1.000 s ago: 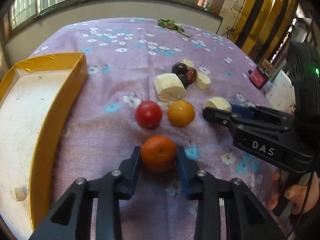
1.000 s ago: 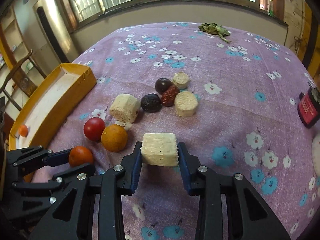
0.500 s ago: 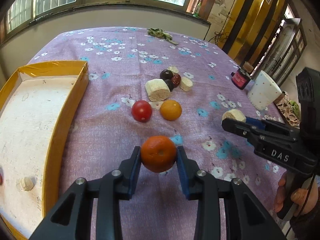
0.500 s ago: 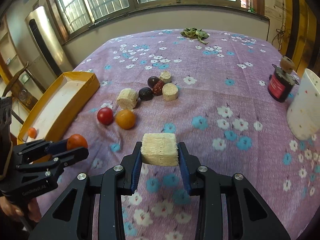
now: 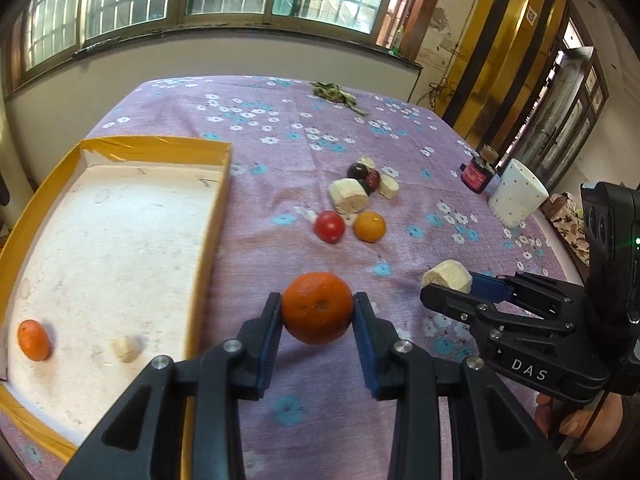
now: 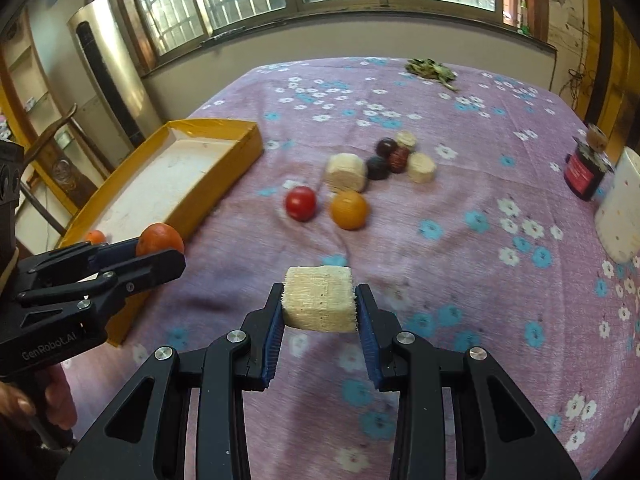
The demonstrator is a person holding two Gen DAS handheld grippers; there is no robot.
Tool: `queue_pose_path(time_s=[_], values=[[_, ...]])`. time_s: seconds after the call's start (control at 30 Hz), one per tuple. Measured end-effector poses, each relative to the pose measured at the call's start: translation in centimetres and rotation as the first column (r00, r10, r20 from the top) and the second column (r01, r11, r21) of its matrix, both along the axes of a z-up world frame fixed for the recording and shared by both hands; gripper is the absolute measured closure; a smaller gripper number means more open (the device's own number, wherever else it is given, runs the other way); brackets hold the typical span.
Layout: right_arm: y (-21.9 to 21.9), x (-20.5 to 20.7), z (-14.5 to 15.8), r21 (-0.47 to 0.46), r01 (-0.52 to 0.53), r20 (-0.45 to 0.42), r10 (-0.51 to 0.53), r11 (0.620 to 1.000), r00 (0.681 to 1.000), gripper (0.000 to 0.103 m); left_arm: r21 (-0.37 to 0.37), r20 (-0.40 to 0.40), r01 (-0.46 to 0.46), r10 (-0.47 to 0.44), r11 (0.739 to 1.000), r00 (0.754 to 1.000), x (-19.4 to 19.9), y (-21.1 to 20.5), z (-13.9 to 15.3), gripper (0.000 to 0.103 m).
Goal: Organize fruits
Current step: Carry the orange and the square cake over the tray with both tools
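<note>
My left gripper (image 5: 317, 312) is shut on an orange tangerine (image 5: 317, 307) and holds it above the purple cloth, just right of the yellow tray (image 5: 208, 236). In the right wrist view my right gripper (image 6: 319, 308) is shut on a pale sugarcane chunk (image 6: 319, 303), also off the cloth; the left gripper (image 6: 160, 252) with its tangerine (image 6: 159, 239) shows at left. The tray holds a small tangerine (image 5: 34, 339) and a pale chunk (image 5: 126, 348). On the cloth lie a red tomato (image 5: 329, 227), an orange (image 5: 369, 226), a big cane piece (image 5: 348, 196) and dark dates (image 5: 362, 174).
A white dotted cup (image 5: 516, 196) and a dark red jar (image 5: 478, 172) stand at the table's right side. Dry leaves (image 5: 336, 94) lie at the far edge. A person's hand (image 5: 580, 428) grips the right tool's handle. Windows and a wall run behind the table.
Both grippers have lifted and pulled back from the fruit pile with their loads. The tray's near end, with its small tangerine and chunk, has come into the left wrist view.
</note>
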State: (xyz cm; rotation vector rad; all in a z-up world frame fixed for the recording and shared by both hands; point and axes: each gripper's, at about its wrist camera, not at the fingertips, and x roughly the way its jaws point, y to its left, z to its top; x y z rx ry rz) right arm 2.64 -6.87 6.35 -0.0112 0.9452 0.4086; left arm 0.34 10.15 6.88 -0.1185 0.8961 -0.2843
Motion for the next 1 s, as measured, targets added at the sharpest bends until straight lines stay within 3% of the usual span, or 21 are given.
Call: queue_pose_path(time_s=[0.53, 1.0], values=[[13.7, 3.2, 1.9, 0.033, -0.184, 0.014, 0.184, 0.982, 0.983, 0.07, 0.011, 0.006, -0.19, 0.19, 0.982, 0.982, 0.9, 11.8, 0.1, 0.065], [22.1, 6.2, -2.6, 0.008, -0.263, -0.092, 0.262, 0.965, 0.961, 0.07, 0.043, -0.064, -0.287, 0.29, 0.957, 0.955, 4.7, 19.9, -3.0, 0.065]])
